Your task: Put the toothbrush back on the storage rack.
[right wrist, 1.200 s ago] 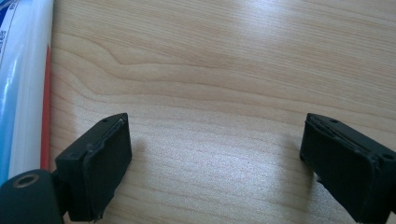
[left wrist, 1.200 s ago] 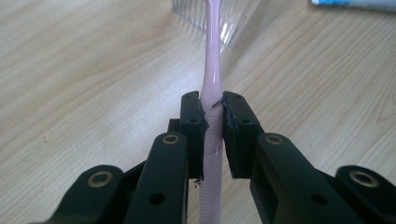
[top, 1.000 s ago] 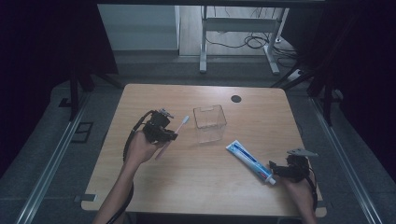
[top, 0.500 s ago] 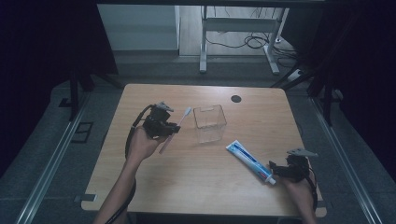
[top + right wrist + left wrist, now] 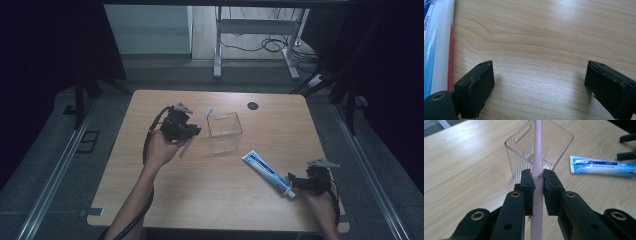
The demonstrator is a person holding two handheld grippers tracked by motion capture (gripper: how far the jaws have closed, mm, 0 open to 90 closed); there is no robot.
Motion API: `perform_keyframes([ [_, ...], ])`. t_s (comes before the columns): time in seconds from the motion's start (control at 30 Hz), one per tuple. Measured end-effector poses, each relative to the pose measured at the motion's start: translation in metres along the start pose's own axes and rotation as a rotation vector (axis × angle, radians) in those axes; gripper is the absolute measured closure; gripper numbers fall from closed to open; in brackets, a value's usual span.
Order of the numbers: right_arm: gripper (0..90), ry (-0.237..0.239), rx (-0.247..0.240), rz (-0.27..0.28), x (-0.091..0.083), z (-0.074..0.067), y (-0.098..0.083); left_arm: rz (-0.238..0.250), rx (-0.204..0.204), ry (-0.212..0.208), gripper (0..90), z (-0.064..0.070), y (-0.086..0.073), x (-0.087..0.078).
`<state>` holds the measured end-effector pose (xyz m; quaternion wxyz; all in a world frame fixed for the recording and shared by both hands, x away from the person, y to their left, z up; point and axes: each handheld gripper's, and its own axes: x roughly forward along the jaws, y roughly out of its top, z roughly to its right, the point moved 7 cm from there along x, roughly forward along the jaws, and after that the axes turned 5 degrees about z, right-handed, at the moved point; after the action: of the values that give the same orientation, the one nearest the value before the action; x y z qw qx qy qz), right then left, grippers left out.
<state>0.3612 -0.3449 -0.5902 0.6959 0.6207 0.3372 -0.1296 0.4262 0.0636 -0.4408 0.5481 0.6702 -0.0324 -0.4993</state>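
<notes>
Clamped between the two black pads of the left gripper [image 5: 537,185] is a pink toothbrush [image 5: 537,165], gripped on its handle, with the ribbed lower part of the handle hanging out below the jaws toward the camera and the slim neck running up and away. In the high view the toothbrush [image 5: 196,131] is off the wooden table [image 5: 165,200], slanted, its pale head end up and pointing toward the far edge of the table, its handle end down near the person's left hand [image 5: 159,149]. The left gripper [image 5: 186,131] sits just to the left of a clear plastic container [image 5: 224,132].

From the left gripper view that container [image 5: 524,152] stands right behind the jaws, square-walled and open at the top (nothing lies inside it that the pictures show); the brush's neck crosses in front of its opening, and whether the head is over the rim or short of it I cannot tell.

Farther out, a blue and white toothpaste tube [image 5: 267,172] lies flat on the table, to the near right of the container and apart from it. Its cap end points toward the right gripper [image 5: 296,184], which rests low at the table's near right corner. In the right gripper view its jaws stand wide apart over bare wood with nothing between them, and the toothpaste tube [image 5: 436,45] lies just outside the left-hand pad [image 5: 477,87]. A small dark disc [image 5: 252,106] sits on the far part of the table.
</notes>
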Motion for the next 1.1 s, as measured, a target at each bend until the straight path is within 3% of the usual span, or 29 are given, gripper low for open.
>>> perform_keyframes([
  [0.53,8.4,0.003,-0.002,0.000,0.000,0.000,0.000,0.082,0.007,0.003,79.3,0.003,0.024,0.013],
  [1.1,8.4,0.004,-0.004,-0.001,0.000,0.000,0.000,0.132,0.020,0.004,79.3,0.013,0.051,0.028],
])
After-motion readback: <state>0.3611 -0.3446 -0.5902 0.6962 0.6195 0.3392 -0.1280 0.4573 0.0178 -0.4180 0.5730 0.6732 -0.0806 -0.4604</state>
